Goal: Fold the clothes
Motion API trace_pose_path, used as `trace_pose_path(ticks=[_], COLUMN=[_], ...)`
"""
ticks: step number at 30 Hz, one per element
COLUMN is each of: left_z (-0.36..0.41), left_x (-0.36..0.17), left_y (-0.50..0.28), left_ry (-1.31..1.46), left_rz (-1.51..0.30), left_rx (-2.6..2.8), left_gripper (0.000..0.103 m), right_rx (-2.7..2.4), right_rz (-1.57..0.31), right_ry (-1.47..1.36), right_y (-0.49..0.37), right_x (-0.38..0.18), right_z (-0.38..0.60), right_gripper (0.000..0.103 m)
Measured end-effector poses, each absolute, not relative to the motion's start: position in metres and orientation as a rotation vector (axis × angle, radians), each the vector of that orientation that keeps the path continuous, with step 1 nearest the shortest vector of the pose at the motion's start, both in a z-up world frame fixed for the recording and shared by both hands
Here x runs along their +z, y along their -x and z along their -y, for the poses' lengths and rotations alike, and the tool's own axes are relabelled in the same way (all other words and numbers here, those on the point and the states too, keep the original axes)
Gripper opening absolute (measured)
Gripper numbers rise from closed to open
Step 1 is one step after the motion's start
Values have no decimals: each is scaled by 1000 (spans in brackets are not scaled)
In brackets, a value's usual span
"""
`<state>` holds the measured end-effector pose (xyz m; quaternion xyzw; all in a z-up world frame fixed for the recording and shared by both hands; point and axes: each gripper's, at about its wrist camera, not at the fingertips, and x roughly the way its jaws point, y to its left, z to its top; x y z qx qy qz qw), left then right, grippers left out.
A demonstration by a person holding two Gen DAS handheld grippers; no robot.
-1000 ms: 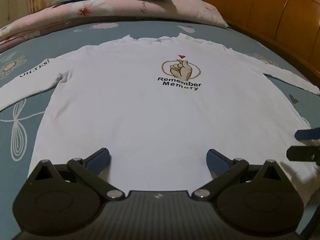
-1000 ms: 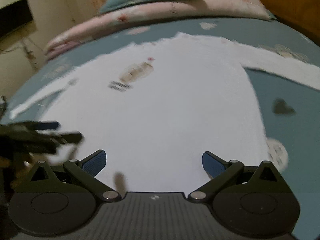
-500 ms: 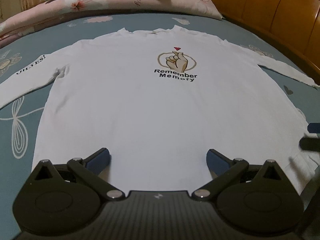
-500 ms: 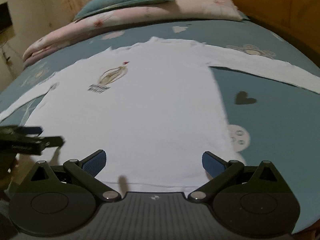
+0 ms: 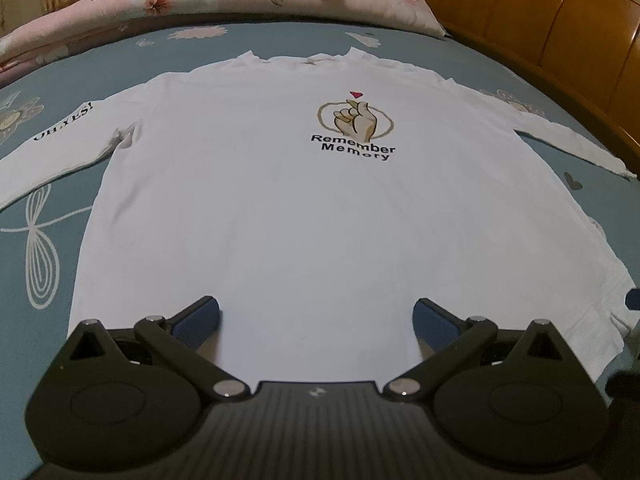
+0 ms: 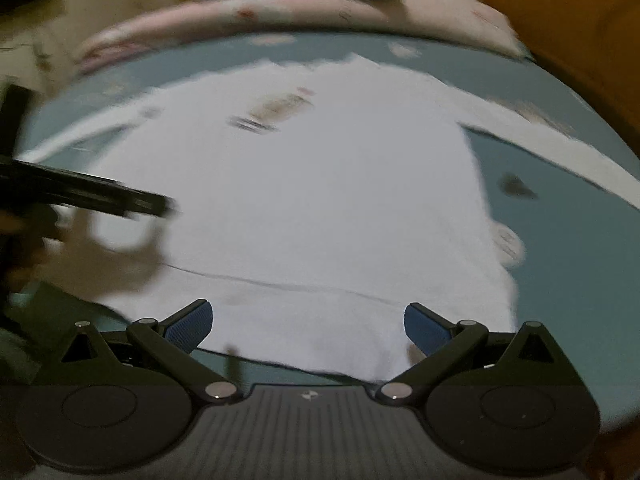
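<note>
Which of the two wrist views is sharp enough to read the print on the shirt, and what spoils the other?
Left wrist view: sharp, the white shirt shows "Remember Memory" legibly, with fisheye bending at the edges. Right wrist view: motion blur smears the print and the left gripper; its shadow falls on the cloth.

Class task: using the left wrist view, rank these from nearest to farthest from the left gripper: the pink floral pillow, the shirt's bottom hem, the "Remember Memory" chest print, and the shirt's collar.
Measured from the left gripper:
1. Bottom hem of the white long-sleeved shirt, directly below the open fingers.
2. "Remember Memory" chest print, mid-shirt, slightly right.
3. Collar, at the shirt's far edge.
4. Pink floral pillow, at the bed's head, beyond the shirt.
</note>
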<state>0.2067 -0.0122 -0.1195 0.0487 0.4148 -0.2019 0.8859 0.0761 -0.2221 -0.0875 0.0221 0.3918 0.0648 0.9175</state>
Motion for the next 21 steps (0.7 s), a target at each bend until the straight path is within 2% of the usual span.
trace_pose_path(ticks=[9, 21], left_z=[10, 9], left_x=[-118, -118], left_y=[-208, -207], left_ry=[-85, -91], left_rz=[-869, -869], left_rx=[-428, -429], left_gripper=[102, 102], right_rx=[165, 124], right_rz=[-845, -835], right_ry=[15, 1], right_y=[-83, -65], right_x=[-115, -111], right_z=[201, 219], right_gripper=[103, 103])
